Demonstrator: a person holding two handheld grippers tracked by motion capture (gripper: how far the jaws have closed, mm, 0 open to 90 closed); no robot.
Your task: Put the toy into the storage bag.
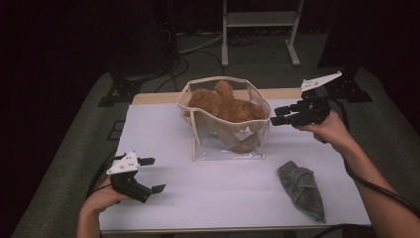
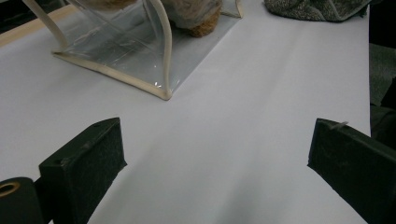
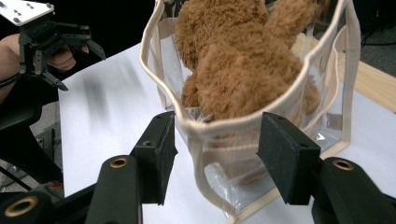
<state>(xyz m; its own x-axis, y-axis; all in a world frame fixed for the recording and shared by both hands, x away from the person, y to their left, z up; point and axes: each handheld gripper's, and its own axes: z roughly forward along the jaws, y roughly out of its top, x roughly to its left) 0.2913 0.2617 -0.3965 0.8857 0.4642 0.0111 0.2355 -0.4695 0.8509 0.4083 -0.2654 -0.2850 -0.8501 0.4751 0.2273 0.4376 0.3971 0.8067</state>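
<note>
Dark floor and black surroundings are seen beyond a table (image 1: 163,198) covered by a white sheet, with a strip of pale wood left bare along the far edge. A light metal frame (image 1: 260,29) and loose cables are made out on the floor behind it, though the rest of the room is lost in shadow.

Near the far middle of the table a clear plastic bag (image 1: 225,144) with cream piping is stood upright, its mouth open, and a brown teddy bear (image 1: 225,106) is packed inside; the bear's face is not shown and its lower parts are blurred by the plastic. A grey cloth (image 1: 302,186) is laid crumpled on the sheet, well apart from the bag, toward the near right corner.

The right gripper (image 1: 278,115) is held level at the bag's right side; in the right gripper view its jaws are spread to either side of the piped rim, with the pads not pressed on it, so nothing is gripped. The left gripper (image 1: 153,174) is kept near the front left edge, its jaws parted wide over bare sheet. Both forearms are cut off by the bottom edge of the high view.
</note>
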